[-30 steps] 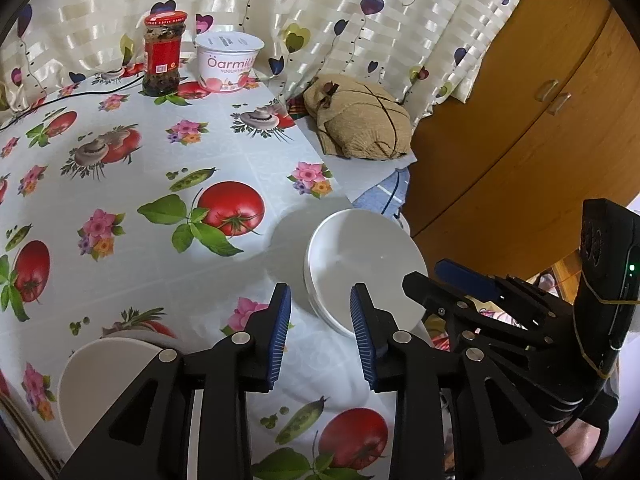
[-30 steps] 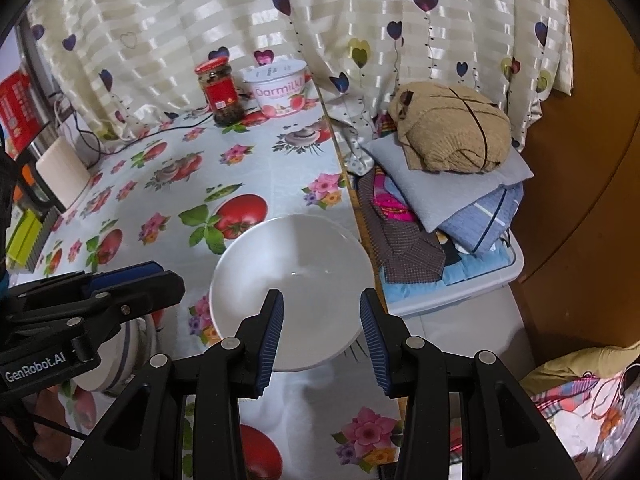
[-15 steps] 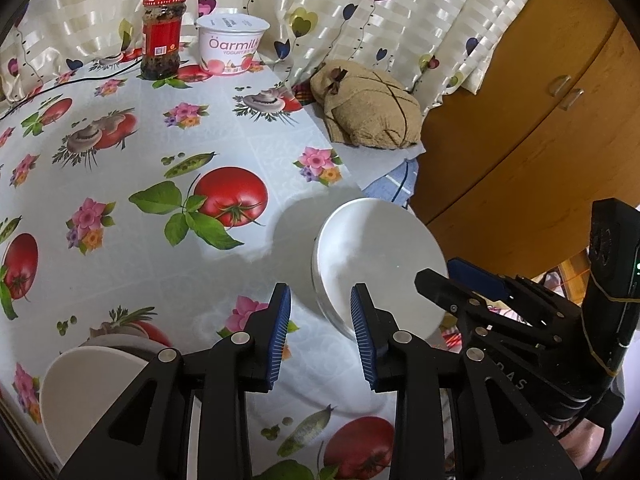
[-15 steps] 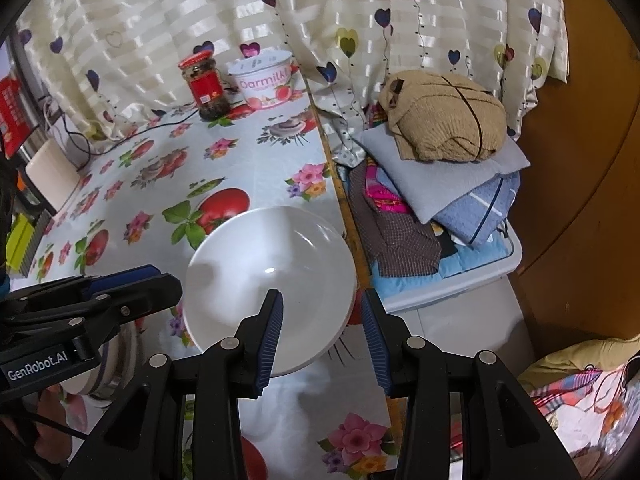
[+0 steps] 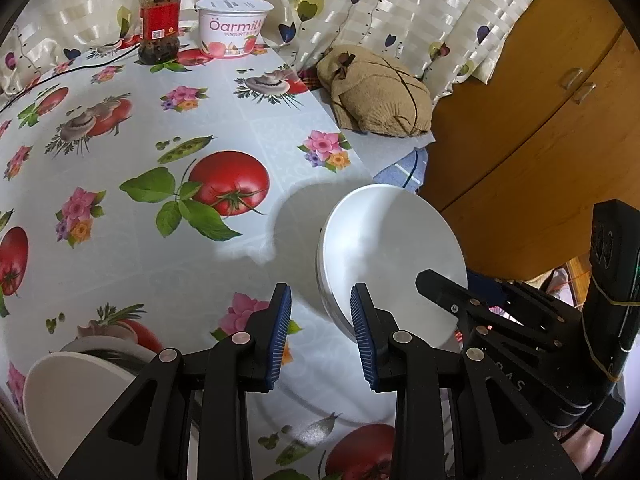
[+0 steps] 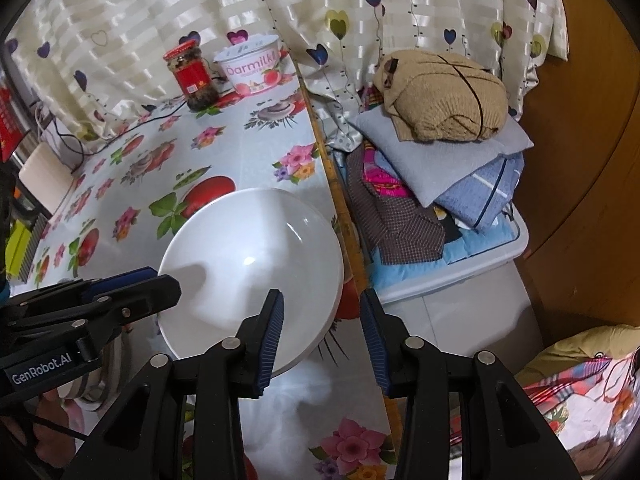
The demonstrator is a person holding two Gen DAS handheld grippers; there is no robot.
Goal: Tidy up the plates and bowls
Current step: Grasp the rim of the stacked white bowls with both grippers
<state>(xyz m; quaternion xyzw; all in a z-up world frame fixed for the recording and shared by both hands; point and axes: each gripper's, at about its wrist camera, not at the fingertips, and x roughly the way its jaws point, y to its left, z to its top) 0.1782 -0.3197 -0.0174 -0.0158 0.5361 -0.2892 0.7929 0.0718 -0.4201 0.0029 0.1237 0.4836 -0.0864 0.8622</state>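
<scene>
My left gripper (image 5: 320, 336) hangs low in the middle of its own view with its blue pads parted and only the flowered tablecloth (image 5: 120, 128) showing between them; it grips nothing. Just right of it, at centre right of that frame, sits the white bowl (image 5: 392, 248), close to the table's edge. My right-hand pad overlaps the bowl's near rim in the picture, though I cannot tell from this angle whether it touches.

At lower left of the same frame a second white dish (image 5: 76, 400) peeks out beneath my left finger, partly hidden, so I cannot say whether it is a plate or a bowl.

My right gripper (image 6: 322, 336) stands at bottom centre of its view, its jaws closing. The rim of the white bowl (image 6: 256, 256) lies between the pads, with my left-hand pad over the bowl's inside and the right-hand one outside the rim; a clear gap remains on the outer side, so nothing is clamped yet. The bowl fills the middle of that frame, hard by the table's right edge.

At the upper left of both views stand a red-lidded jar (image 5: 159, 20) and a yogurt tub (image 5: 234, 26) before the heart-print curtain (image 6: 360, 8). A pile of folded clothes (image 6: 440, 152) lies right of the table.
</scene>
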